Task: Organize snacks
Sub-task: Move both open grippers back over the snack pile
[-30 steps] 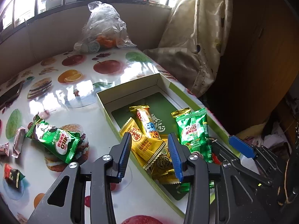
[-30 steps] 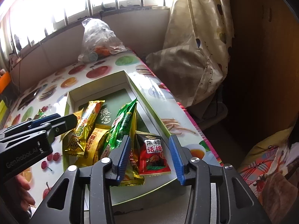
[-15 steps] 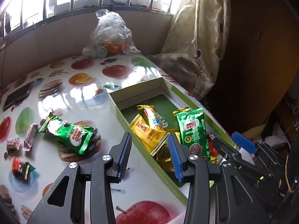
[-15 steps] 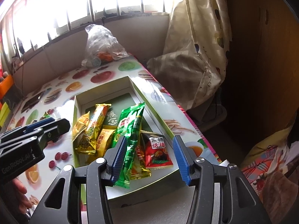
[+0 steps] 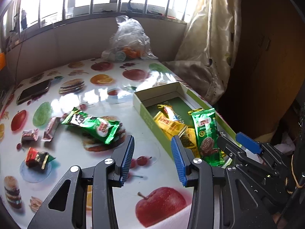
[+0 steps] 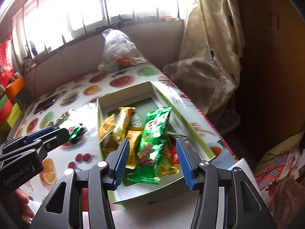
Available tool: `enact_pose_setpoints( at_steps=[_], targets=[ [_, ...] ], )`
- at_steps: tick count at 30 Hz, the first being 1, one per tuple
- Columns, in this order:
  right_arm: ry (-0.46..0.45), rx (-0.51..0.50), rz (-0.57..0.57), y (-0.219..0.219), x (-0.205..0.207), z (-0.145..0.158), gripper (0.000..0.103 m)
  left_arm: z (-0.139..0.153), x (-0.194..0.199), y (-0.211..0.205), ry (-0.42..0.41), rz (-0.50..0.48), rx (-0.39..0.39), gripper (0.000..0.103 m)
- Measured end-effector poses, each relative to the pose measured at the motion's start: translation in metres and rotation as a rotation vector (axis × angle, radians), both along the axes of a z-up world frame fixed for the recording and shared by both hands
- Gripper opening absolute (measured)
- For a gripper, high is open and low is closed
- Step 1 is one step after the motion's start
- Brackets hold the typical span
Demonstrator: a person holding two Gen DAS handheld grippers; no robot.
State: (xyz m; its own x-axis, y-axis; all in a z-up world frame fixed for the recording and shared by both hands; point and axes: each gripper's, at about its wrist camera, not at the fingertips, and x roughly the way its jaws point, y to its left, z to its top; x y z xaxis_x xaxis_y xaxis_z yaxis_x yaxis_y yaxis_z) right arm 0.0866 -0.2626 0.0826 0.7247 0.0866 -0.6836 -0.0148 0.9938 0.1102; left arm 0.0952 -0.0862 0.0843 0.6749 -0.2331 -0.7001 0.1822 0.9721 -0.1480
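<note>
Left gripper point(image 5: 152, 153): jaws apart with nothing between them, held over bare tabletop in the lower centre of the left wrist view. Right gripper point(image 6: 152, 157): jaws have just been opening and now stand apart; the green Milo packet point(image 6: 152, 143) shows between the blue pads, lying in the box with a gap on either side, not clamped.

Snack box point(image 5: 147, 117): open, shallow, green-walled, set at the right edge of the table point(image 5: 118, 99), right of centre in the left wrist view. Contents: yellow packets point(image 5: 167, 123) toward the box's left wall, the green Milo packet lying across them, and a red packet point(image 6: 172, 152) partly hidden at the near end in the right wrist view.

Loose items on the table, left half of the left wrist view:
- a second green Milo packet point(image 5: 93, 126), just left of centre, well apart from the box;
- two small wrapped candies point(image 5: 30, 135), far left;
- a red-and-black packet point(image 5: 37, 158), lower left.

Further back: a phone point(image 5: 34, 91) at the upper left of the tablecloth, and a clear plastic bag point(image 5: 131, 40) against the wall under the window. A curtain point(image 5: 209, 47) hangs at the upper right.
</note>
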Motion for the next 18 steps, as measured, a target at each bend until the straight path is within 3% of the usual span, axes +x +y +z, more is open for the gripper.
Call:
enact_pose_setpoints(
  at_steps=[18],
  targets=[
    [-0.027, 0.001, 0.151, 0.056, -0.007, 0.007, 0.051, -0.004, -0.025, 0.050, -0.003, 0.108, 0.014, 0.042]
  ],
)
